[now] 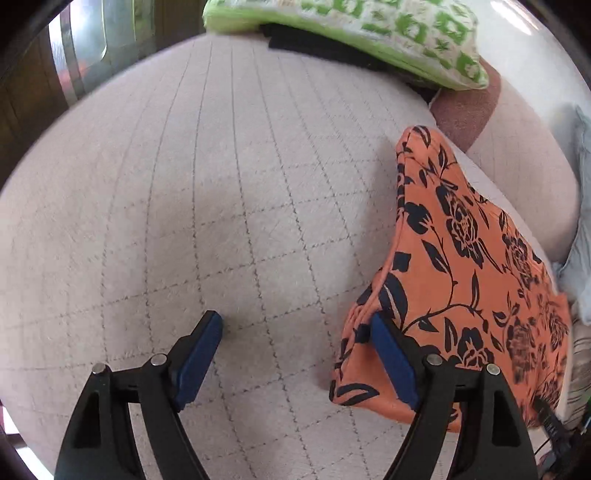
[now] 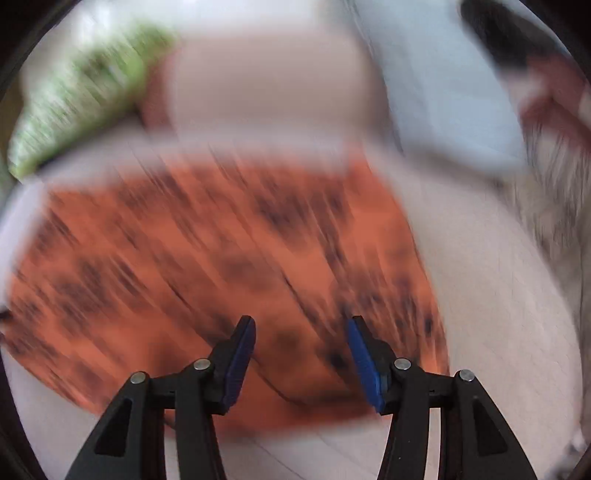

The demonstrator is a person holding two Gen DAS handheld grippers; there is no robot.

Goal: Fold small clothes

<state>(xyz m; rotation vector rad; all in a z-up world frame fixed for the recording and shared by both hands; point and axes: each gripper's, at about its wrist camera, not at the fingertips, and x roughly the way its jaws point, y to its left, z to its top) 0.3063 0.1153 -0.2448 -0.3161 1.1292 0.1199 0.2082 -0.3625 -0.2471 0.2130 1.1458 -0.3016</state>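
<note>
An orange garment (image 1: 461,266) with a black flower print lies folded on the pale quilted cover (image 1: 221,184), at the right of the left wrist view. My left gripper (image 1: 295,319) stands wide open just above the cover. Nothing is between its fingers, and its right finger (image 1: 393,358) lies at the garment's near left edge. The right wrist view is badly motion-blurred. There the same orange garment (image 2: 207,258) fills the middle, and my right gripper (image 2: 301,321) hangs over its near part, open, with no cloth gripped.
A green-and-white patterned pillow (image 1: 369,33) lies at the far edge over something black (image 1: 314,46). Pale blue cloth (image 1: 580,266) sits at the right rim, and shows blurred in the right wrist view (image 2: 436,85). The cover stretches bare to the left of the garment.
</note>
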